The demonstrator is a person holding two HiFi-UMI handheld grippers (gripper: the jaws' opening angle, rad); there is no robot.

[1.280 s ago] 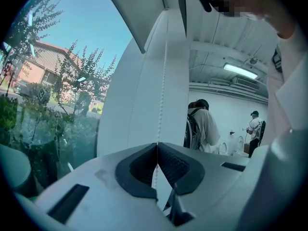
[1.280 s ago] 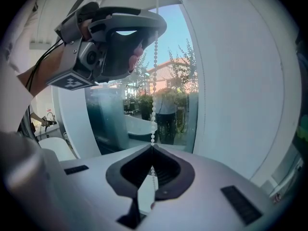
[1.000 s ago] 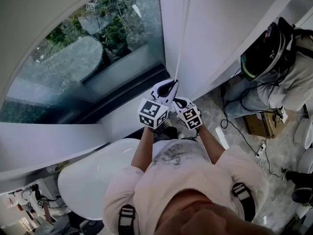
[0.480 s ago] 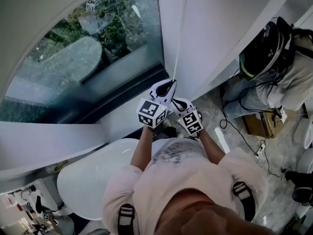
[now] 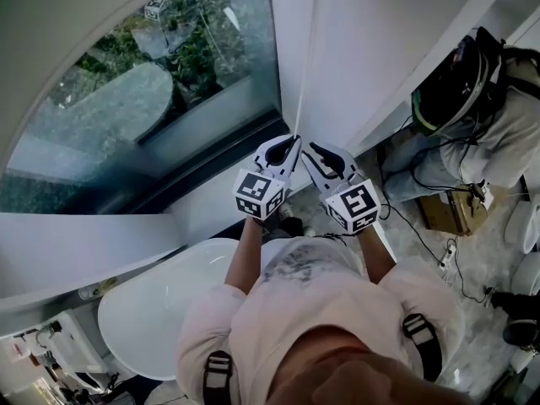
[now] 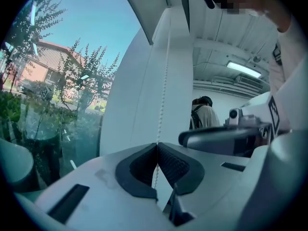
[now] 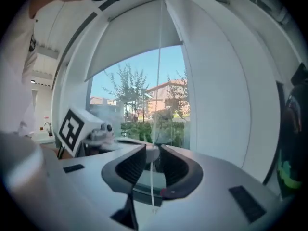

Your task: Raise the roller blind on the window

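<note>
One bead cord (image 6: 165,90), one roller blind (image 7: 132,37), two grippers: left gripper (image 6: 157,146) clenched on the bead cord, right gripper (image 7: 153,150) released, parted around it.

left hand-held gripper (image 6: 157,145) clamps the bead chain (image 6: 166,81) beside the window (image 6: 57,95).

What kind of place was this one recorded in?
Probably a bathroom or a fitted-out test room: a large window onto garden greenery, a white tub-like basin beneath it, and a stone-patterned floor strewn with cables.

White left tool (image 5: 293,143), black-patterned marker cube (image 5: 258,195), pale shirt (image 5: 329,310)
</note>
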